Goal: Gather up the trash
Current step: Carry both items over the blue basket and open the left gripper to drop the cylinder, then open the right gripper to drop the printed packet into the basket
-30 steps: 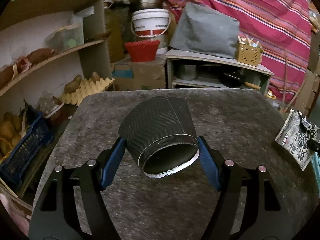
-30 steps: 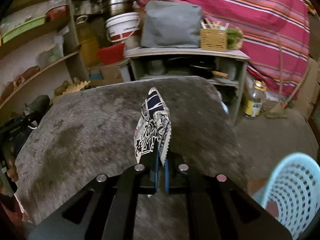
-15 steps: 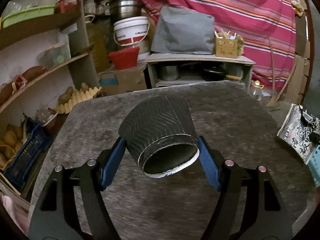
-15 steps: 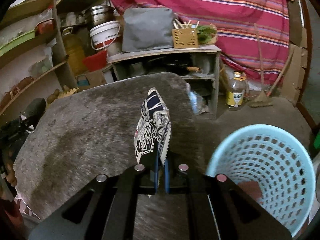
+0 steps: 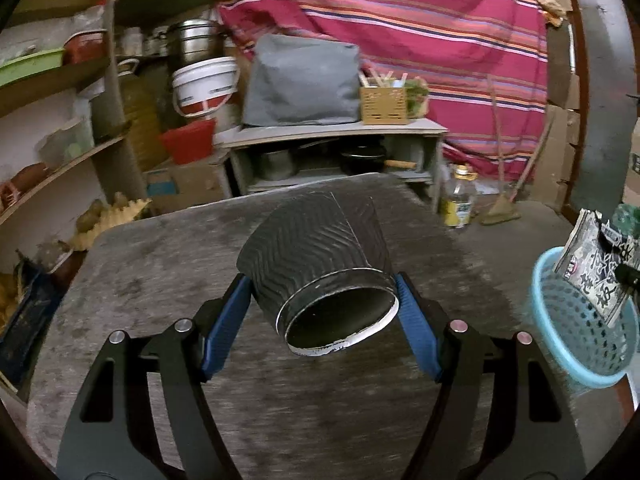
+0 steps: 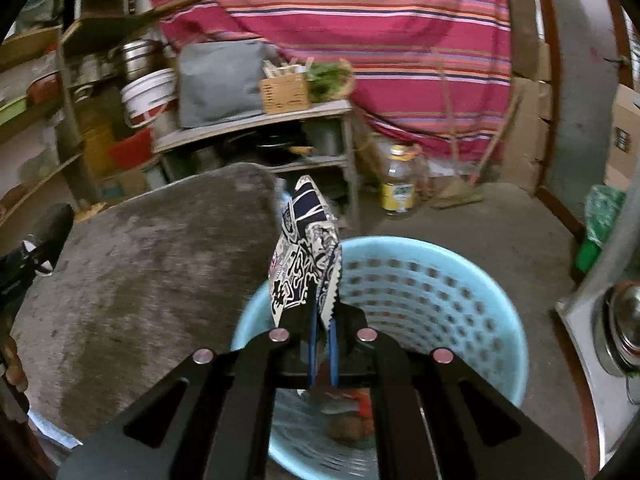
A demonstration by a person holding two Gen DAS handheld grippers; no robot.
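Observation:
My left gripper is shut on a black ribbed paper cup, held on its side above the grey table, open end toward the camera. My right gripper is shut on a black-and-white printed snack wrapper and holds it upright above the light blue perforated basket. The wrapper and basket also show at the right edge of the left wrist view. Some trash lies in the basket's bottom.
The basket stands on the floor just off the table's right edge. Behind are a low grey shelf unit, a yellow-labelled bottle on the floor, wooden shelves at left and a striped red cloth.
Both grippers have swung to the right. The right gripper with the wrapper moved from over the table to above the blue basket. The left gripper keeps holding the cup.

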